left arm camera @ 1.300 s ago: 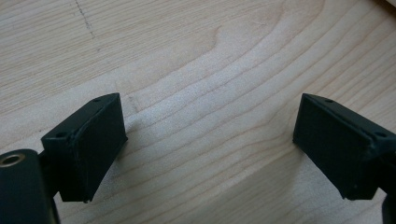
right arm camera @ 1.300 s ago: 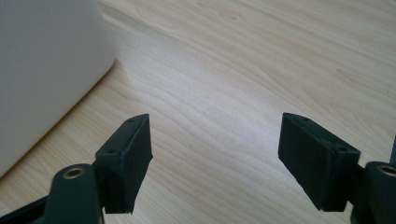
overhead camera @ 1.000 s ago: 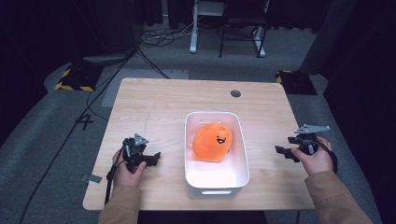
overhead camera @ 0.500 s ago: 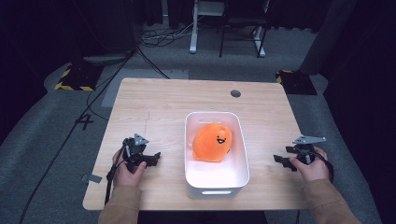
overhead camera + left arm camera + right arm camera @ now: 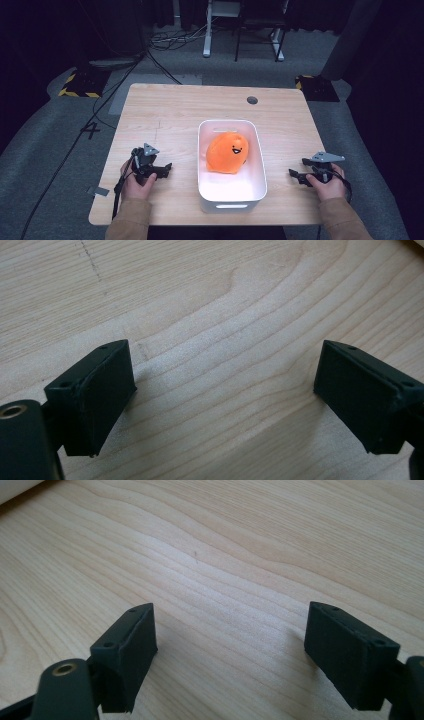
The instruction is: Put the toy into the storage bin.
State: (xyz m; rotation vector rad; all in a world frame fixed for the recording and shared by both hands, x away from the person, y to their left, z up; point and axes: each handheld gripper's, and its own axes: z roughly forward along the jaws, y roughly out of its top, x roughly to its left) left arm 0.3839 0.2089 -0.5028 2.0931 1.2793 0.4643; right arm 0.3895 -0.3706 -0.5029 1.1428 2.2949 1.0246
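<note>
Resting low over the bench (image 5: pixel 165 107), both grippers, left (image 5: pixel 164 169) and right (image 5: pixel 295 176), point their empty, wide-apart jaws at the tub (image 5: pixel 205 190) between them, which holds an orange plush (image 5: pixel 227 152), the right's having just been opening.

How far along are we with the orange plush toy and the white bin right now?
Done, it seems: the orange plush toy lies inside the white bin. In hand: nothing. The left gripper and the right gripper rest low at the table on either side of the bin, jaws open with bare wood between them; the right one's jaws have just been opening. Left: nothing visible, unless the toy must come out again.
</note>
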